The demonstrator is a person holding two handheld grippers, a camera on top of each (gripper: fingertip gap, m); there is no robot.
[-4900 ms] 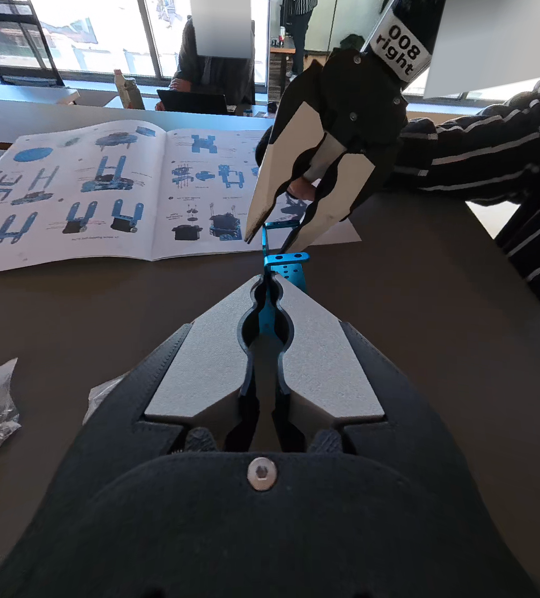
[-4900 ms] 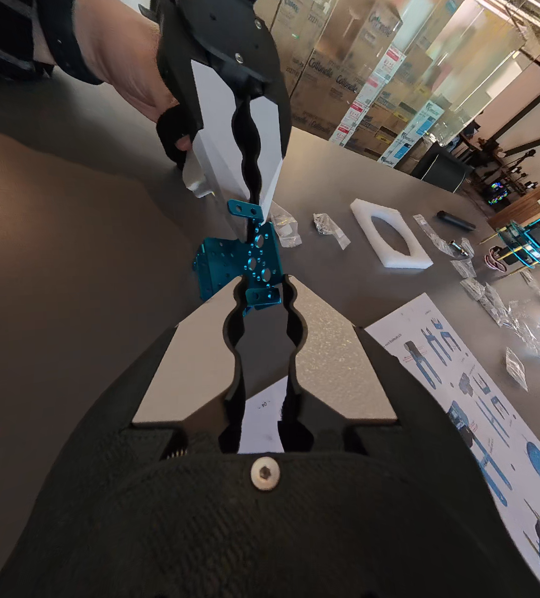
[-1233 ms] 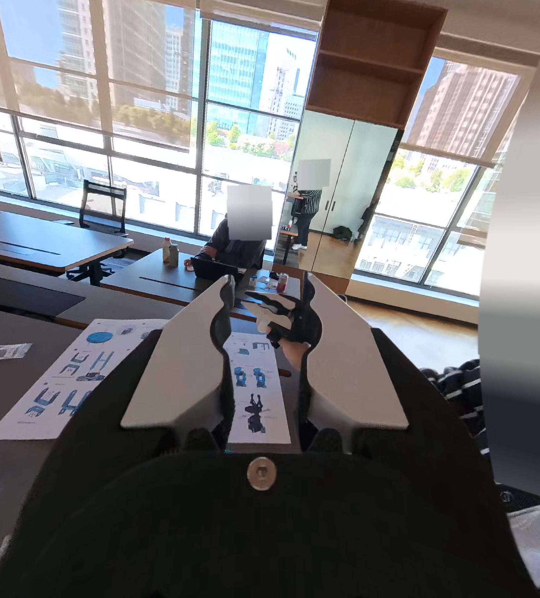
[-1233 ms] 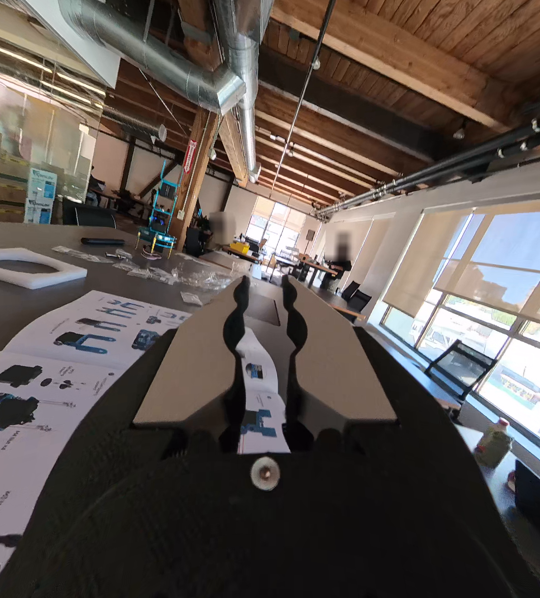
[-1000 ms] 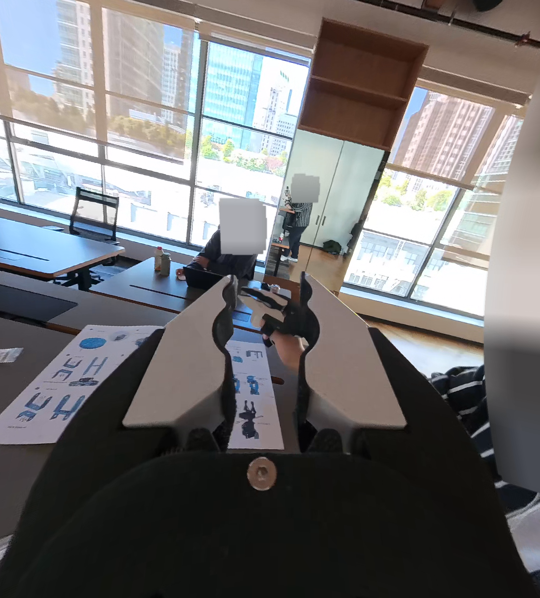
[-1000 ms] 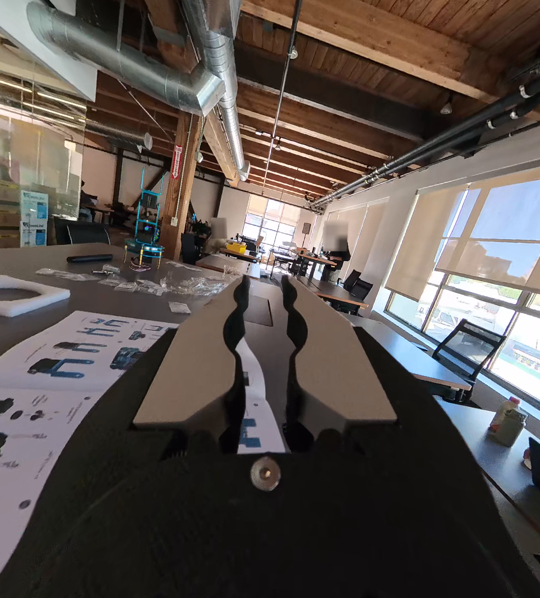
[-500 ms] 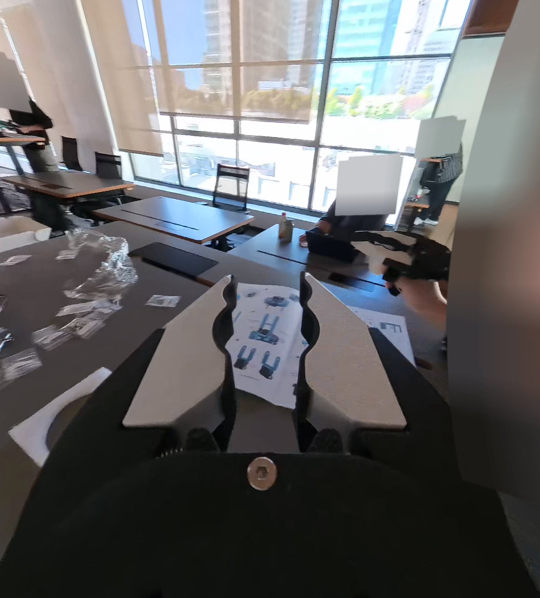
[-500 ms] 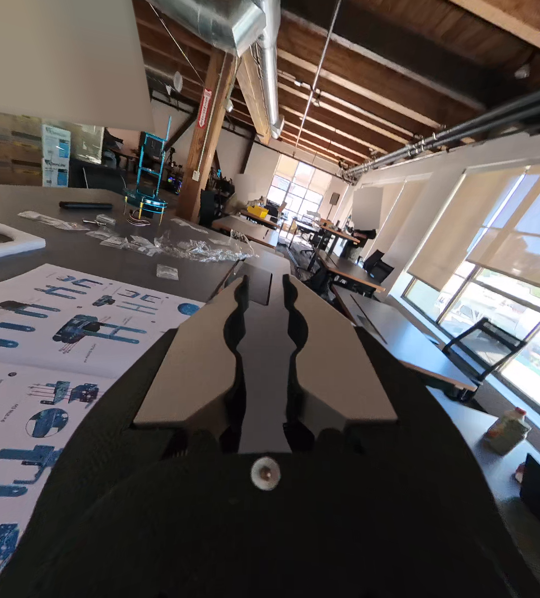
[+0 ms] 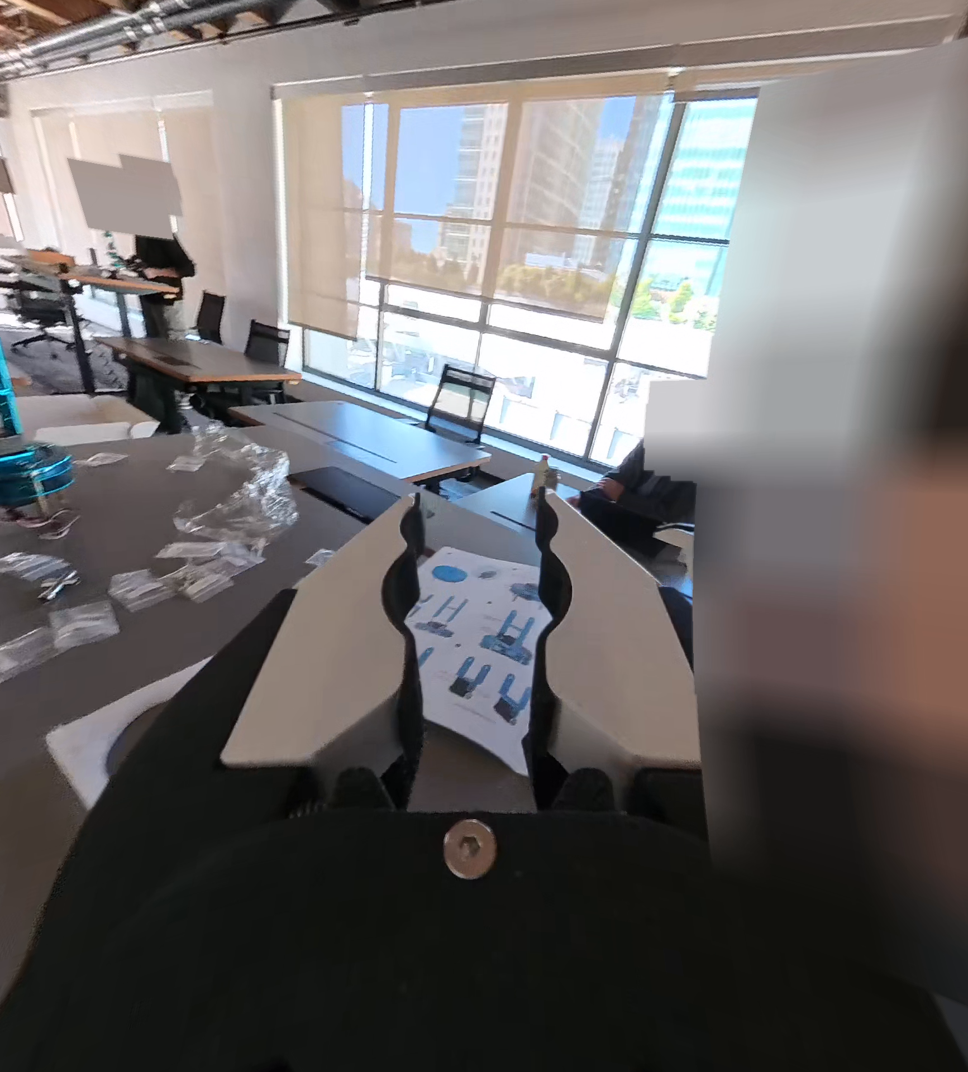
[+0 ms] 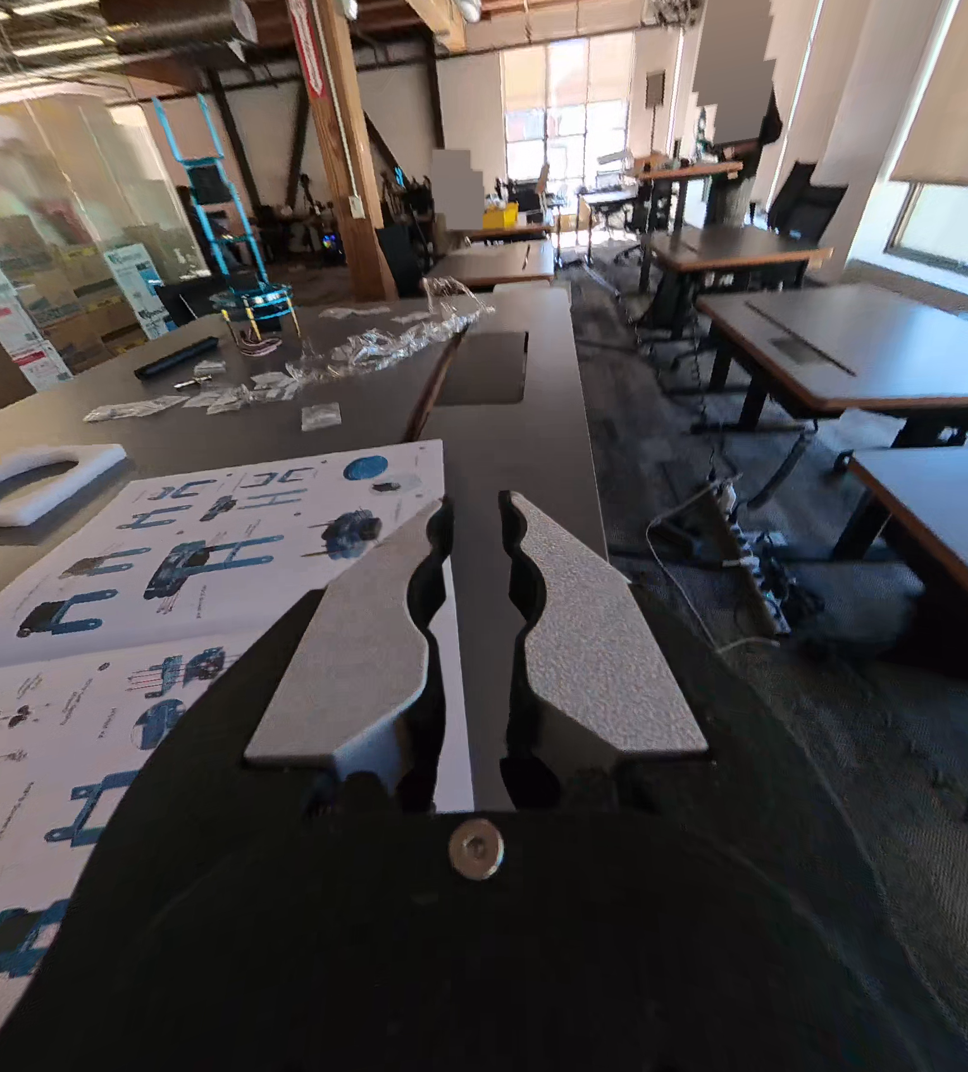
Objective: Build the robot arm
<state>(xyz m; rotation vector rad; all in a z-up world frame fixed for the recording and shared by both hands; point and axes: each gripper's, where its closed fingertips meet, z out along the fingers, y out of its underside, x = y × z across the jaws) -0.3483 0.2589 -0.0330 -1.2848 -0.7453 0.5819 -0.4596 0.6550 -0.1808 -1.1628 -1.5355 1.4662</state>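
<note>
Booklet [image 10: 191,557]: open on table [image 10: 516,406], near left of my right gripper [image 10: 474,503]. Both grippers, left gripper [image 9: 477,502] included: released, empty, aloft. Plastic bags [image 9: 81,623] far left.

Ahead of my left tongs I saw tall windows [image 9: 504,278] with half-drawn blinds, sunlit. Beyond the right tongs stood dark desks [image 10: 853,354], grey carpet [image 10: 818,725] and a wooden post [image 10: 348,151].

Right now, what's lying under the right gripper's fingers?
Under the open, empty right gripper lies the open instruction booklet, its right edge and the dark table showing through the gap. The gripper's black body covers the booklet's near corner.
</note>
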